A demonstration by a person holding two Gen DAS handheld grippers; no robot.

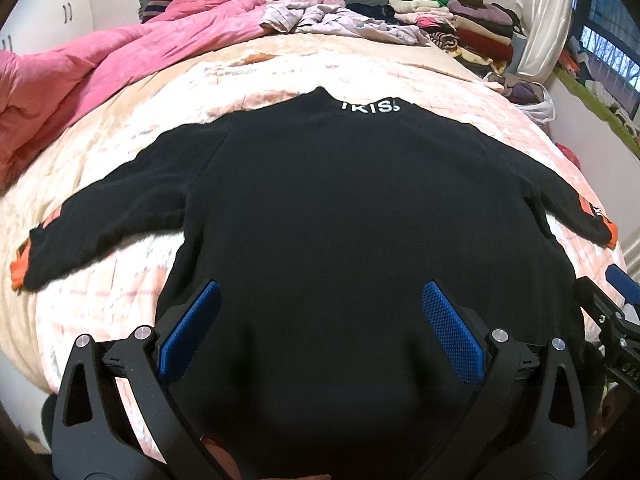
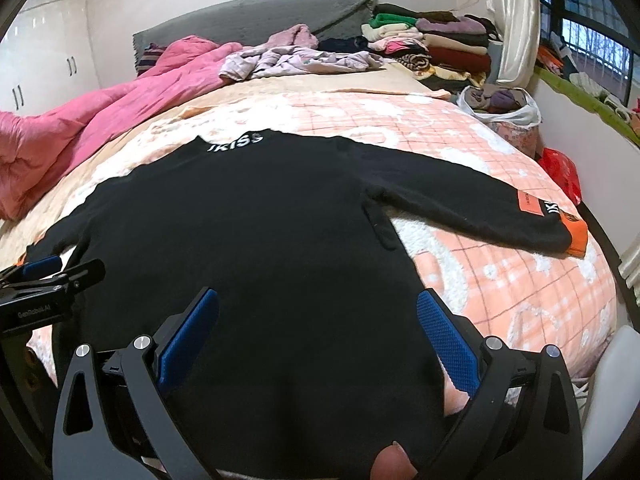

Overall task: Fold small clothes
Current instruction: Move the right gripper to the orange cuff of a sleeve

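A black sweater [image 1: 340, 200] with white collar lettering and orange cuffs lies flat on the bed, sleeves spread to both sides; it also shows in the right wrist view [image 2: 260, 220]. My left gripper [image 1: 320, 300] is open, its blue pads [image 1: 192, 328] apart over the sweater's lower hem. My right gripper [image 2: 318, 308] is open over the hem's right part. The right gripper shows at the left wrist view's right edge [image 1: 612, 304]; the left gripper shows at the right wrist view's left edge [image 2: 48, 276]. Neither holds cloth.
The bed has a peach checked blanket [image 2: 500, 272]. A pink quilt [image 1: 100, 80] lies at back left, crumpled clothes [image 1: 332, 20] at the head, folded stacks [image 2: 440, 44] at back right, a bag of clothes [image 2: 500, 108] and a red bag [image 2: 560, 168] at right.
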